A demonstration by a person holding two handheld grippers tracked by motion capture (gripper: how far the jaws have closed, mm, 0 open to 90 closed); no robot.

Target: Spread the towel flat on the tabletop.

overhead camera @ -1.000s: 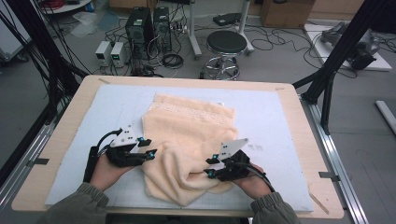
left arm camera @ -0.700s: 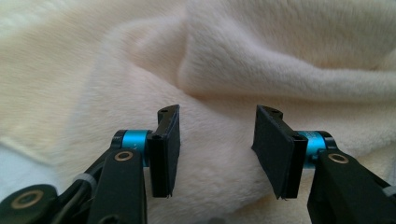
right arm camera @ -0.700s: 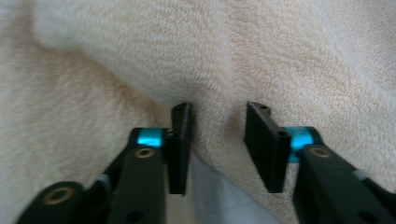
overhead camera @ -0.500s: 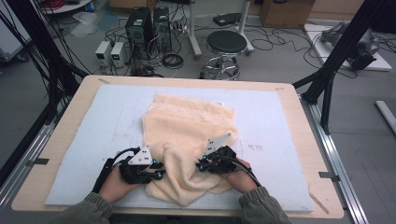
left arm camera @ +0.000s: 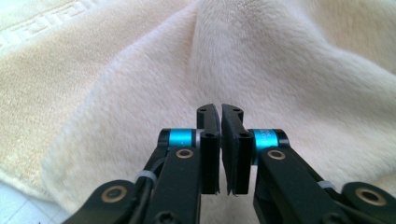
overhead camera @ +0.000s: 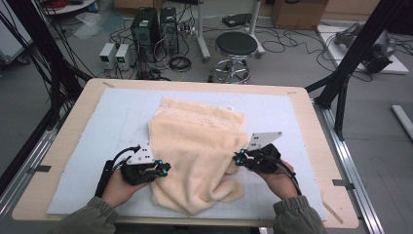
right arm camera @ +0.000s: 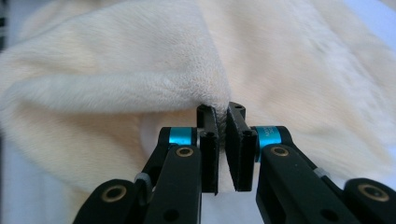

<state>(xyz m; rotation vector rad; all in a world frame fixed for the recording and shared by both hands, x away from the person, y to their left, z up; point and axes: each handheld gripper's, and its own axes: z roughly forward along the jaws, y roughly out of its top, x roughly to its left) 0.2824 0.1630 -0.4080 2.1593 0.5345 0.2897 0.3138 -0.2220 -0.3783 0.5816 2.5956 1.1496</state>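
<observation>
Both tongs, left (overhead camera: 165,170) and right (overhead camera: 236,159), clench the cream towel (overhead camera: 199,146); no readable writing.

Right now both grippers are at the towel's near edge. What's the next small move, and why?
Probably lift both hands together and carry the near edge toward the far side. The right gripper pinches a fold of the towel; the left gripper has its jaws closed at the cloth, its hold less clear. The near part lies bunched on the mat.
</observation>
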